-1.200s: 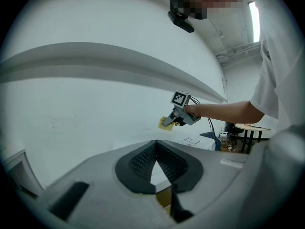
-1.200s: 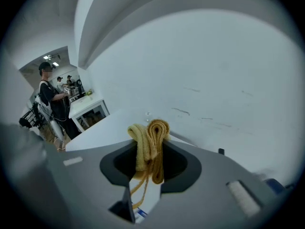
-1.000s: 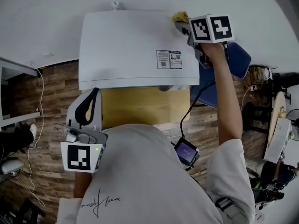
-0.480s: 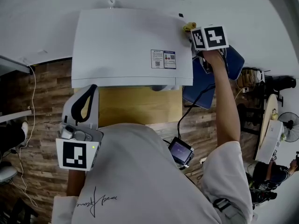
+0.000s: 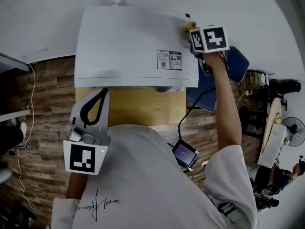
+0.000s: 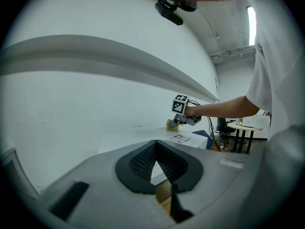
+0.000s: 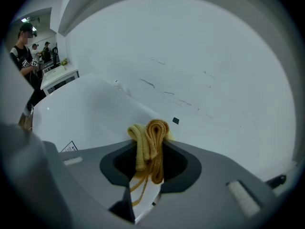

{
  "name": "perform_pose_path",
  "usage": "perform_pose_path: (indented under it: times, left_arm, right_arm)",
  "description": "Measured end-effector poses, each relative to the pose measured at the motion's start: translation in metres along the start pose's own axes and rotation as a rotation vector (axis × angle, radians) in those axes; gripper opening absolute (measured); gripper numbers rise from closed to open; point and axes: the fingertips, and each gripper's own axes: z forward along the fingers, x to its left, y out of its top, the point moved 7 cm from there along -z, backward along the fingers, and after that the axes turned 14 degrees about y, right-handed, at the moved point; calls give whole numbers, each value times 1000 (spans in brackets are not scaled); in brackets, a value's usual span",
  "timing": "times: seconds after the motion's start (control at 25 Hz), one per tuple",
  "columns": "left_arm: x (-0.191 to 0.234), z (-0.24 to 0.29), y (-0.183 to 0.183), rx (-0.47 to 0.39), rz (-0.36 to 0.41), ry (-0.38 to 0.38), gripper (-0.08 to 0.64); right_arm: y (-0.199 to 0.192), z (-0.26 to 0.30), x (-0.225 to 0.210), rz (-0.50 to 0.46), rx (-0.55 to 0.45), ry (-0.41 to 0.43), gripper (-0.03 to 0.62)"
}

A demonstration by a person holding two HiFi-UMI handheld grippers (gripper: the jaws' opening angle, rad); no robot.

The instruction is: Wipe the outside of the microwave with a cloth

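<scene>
Currently the yellow cloth (image 7: 150,144) is bunched between the right gripper's (image 7: 151,168) clamped jaws, at the rear right corner of the white microwave's (image 5: 128,46) top. In front of the microwave, the left gripper (image 6: 155,163) hangs with jaws together, holding nothing.

The left gripper (image 6: 155,146) fills the foreground, a grey body whose dark ribbed pads (image 6: 140,163) have their tips together with nothing pinched between them. Past it is the flat top of the white box-shaped microwave (image 6: 138,138), with a small printed label (image 6: 180,138) stuck on. Way over at the far corner, the right gripper (image 6: 176,121), on a bare outstretched arm (image 6: 224,108), has a bunched yellow cloth (image 6: 170,125) down on the surface, with a plain white wall (image 6: 95,99) behind.
</scene>
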Motion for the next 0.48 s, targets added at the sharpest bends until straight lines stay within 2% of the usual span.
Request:
perform_pose_path:
  times: [0.48]
  left_arm:
    - [5, -7, -5, 3, -12, 23, -8]
  right_arm:
    - [19, 13, 38, -38, -14, 62, 118]
